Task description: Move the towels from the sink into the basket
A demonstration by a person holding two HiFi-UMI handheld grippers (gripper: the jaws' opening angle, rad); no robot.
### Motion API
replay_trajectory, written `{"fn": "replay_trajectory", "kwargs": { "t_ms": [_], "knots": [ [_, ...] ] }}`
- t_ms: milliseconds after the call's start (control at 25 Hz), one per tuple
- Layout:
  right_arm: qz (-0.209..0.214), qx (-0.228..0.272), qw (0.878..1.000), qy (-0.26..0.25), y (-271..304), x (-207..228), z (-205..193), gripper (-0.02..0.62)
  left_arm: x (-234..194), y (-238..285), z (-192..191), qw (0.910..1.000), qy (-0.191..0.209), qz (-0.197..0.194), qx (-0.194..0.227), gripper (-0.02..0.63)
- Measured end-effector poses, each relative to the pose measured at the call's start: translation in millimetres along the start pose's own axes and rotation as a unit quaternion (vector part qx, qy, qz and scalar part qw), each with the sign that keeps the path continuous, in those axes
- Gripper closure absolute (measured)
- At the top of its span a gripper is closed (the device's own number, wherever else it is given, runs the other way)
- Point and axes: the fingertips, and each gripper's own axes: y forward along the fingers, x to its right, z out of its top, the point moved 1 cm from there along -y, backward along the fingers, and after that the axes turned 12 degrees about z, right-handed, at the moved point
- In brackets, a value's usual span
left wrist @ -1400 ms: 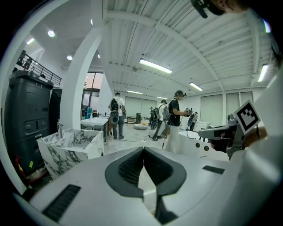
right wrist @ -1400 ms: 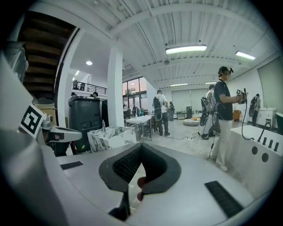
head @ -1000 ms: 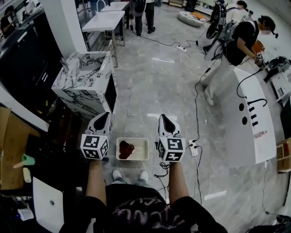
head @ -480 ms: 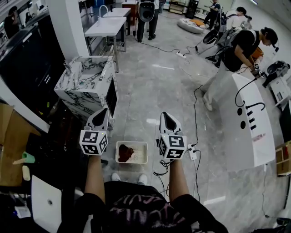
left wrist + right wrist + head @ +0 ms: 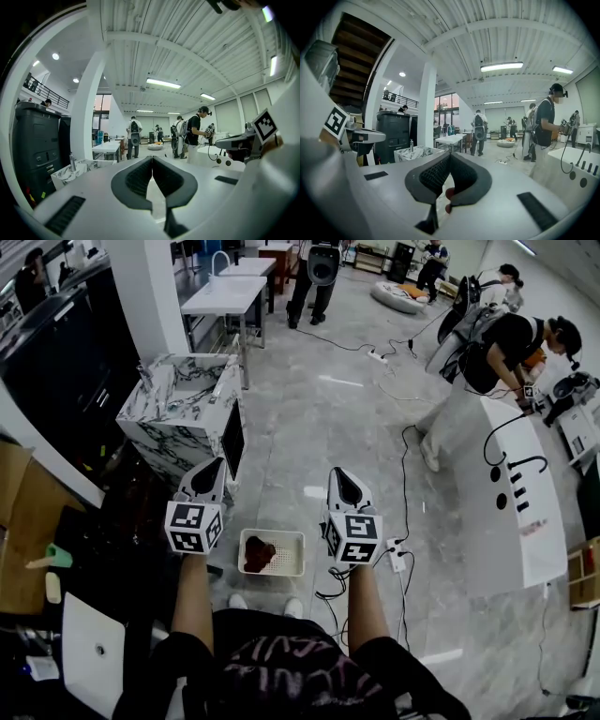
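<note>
— What changed at the floor?
— Little. My left gripper (image 5: pixel 215 474) and right gripper (image 5: pixel 343 486) stayed pressed together, empty, flanking the white plastic basket (image 5: pixel 286 564) holding one dark red towel (image 5: pixel 258 554). The marble-patterned sink (image 5: pixel 178 409) stood ahead, so I judged another fetch likely.

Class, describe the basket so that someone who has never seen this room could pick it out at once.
Find the marble-patterned sink unit on the grey floor. Nearer the camera wearer, just ahead of the shoes, sits a small basket. It alone is white, rectangular and open-topped, with a dark red towel inside.
</note>
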Motion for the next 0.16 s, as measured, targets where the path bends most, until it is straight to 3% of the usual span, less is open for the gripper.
{"fn": "replay_trajectory", "kwargs": {
  "t_ms": [160],
  "knots": [
    [0.0,0.003,1.0,-0.002,-1.2,1.3,2.6,0.581,1.4,-1.7,2.3,1.0,0.004,-0.001,0.002,0.589]
  ]
}}
